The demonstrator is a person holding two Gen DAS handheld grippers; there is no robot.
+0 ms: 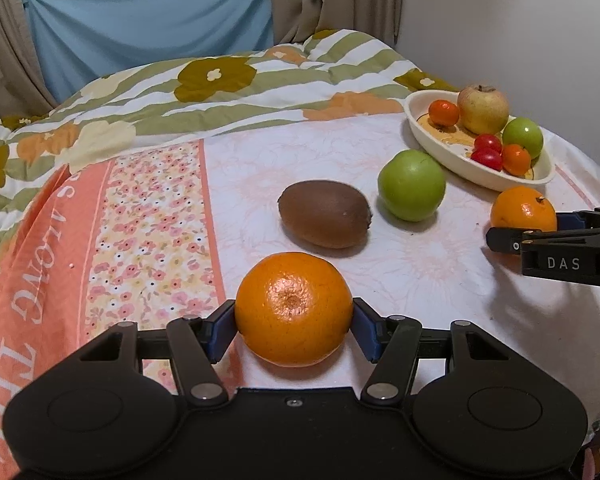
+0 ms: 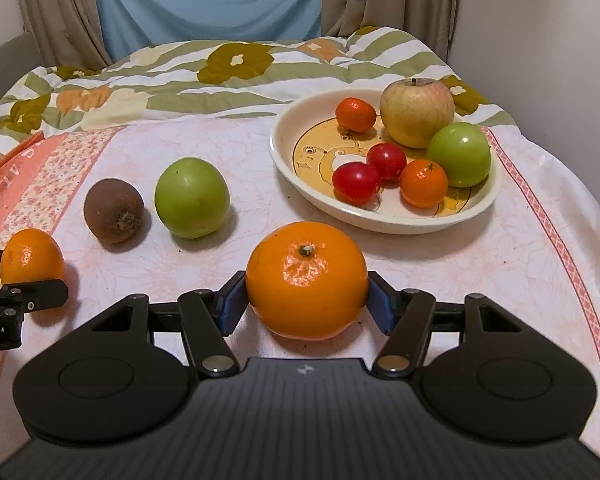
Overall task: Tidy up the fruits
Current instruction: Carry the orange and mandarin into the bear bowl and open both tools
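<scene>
Left gripper [image 1: 294, 326] pinches an orange [image 1: 294, 309] between its blue pads, resting on the pale cloth [image 1: 440, 280]. Beyond it lie a kiwi [image 1: 325, 214] and a green apple [image 1: 412, 185], apart from each other, between the gripper and the bowl [image 1: 416, 130]. Right gripper [image 2: 307, 300] clamps a second orange [image 2: 307, 280] on the cloth, just in front of the bowl; its pads seem to touch both sides, though the contact is partly hidden. Inside the bowl sit a yellow apple [image 2: 417, 114], another green apple, two mandarins and two tomatoes [image 2: 371, 172].
</scene>
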